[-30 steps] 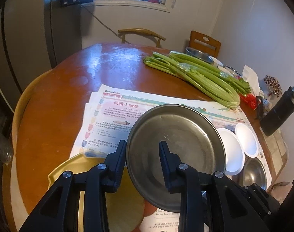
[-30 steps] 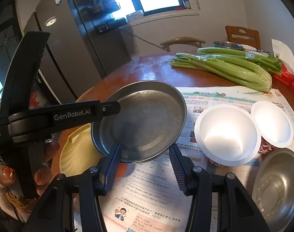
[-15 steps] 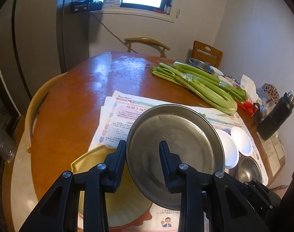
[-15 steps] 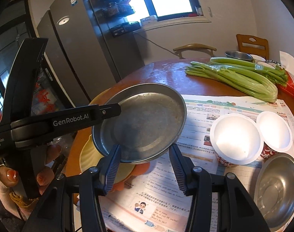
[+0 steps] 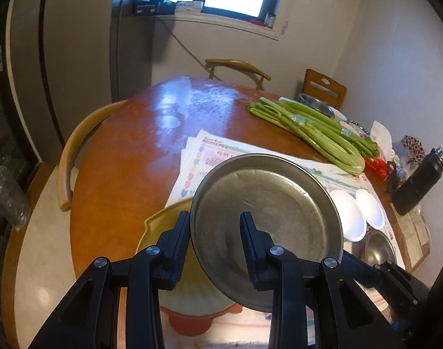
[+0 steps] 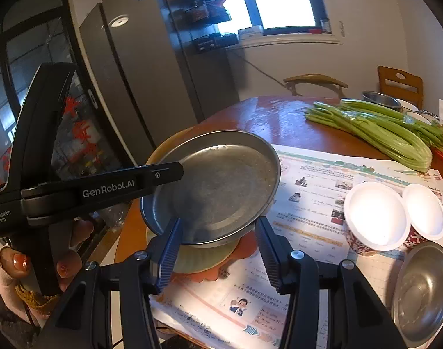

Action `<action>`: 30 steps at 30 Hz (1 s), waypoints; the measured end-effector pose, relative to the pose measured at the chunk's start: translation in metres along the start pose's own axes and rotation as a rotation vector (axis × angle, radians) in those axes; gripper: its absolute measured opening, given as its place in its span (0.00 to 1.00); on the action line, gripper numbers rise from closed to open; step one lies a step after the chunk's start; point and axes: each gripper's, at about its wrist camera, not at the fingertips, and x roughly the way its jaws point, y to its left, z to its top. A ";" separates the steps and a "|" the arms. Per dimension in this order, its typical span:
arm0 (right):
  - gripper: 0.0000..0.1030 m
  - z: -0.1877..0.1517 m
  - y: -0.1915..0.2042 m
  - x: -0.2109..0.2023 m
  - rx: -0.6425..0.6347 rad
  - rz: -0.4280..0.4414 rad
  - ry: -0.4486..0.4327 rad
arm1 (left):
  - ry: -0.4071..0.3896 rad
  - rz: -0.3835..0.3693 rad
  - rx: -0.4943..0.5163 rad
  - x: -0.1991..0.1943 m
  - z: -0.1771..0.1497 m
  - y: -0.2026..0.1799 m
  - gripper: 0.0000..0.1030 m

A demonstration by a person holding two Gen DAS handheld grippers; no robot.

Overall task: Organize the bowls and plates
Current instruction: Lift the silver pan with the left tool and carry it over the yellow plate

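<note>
Left wrist view, left gripper (image 5: pixel 215 226) jaws pinching steel plate (image 5: pixel 268 221) rim, right gripper (image 6: pixel 218 250) jaws spread.

I see a dull grey steel plate (image 6: pixel 221 186) above a pale yellow plate (image 6: pixel 204 257) on an orange one (image 6: pixel 244 245). The table (image 5: pixel 128 157) is glossy reddish-brown, the printed paper sheets (image 6: pixel 314 180) white with green borders. Two white-lidded bowls (image 6: pixel 375 212) carry red-and-white patterned sides. The celery (image 6: pixel 390 133) is light green; my right hand-held gripper (image 6: pixel 218 250) is black with blue ribbed pads.
</note>
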 end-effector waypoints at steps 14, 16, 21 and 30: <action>0.51 -0.020 0.012 0.032 -0.096 0.056 0.113 | 0.045 0.054 -0.085 0.015 -0.038 0.027 0.34; 0.51 -0.025 0.013 0.038 -0.103 0.060 0.137 | 0.052 0.058 -0.097 0.018 -0.043 0.030 0.34; 0.51 -0.033 0.011 0.048 -0.112 0.067 0.171 | 0.067 0.065 -0.110 0.027 -0.054 0.034 0.34; 0.51 -0.039 0.009 0.059 -0.113 0.079 0.178 | 0.068 0.100 -0.125 0.038 -0.061 0.040 0.34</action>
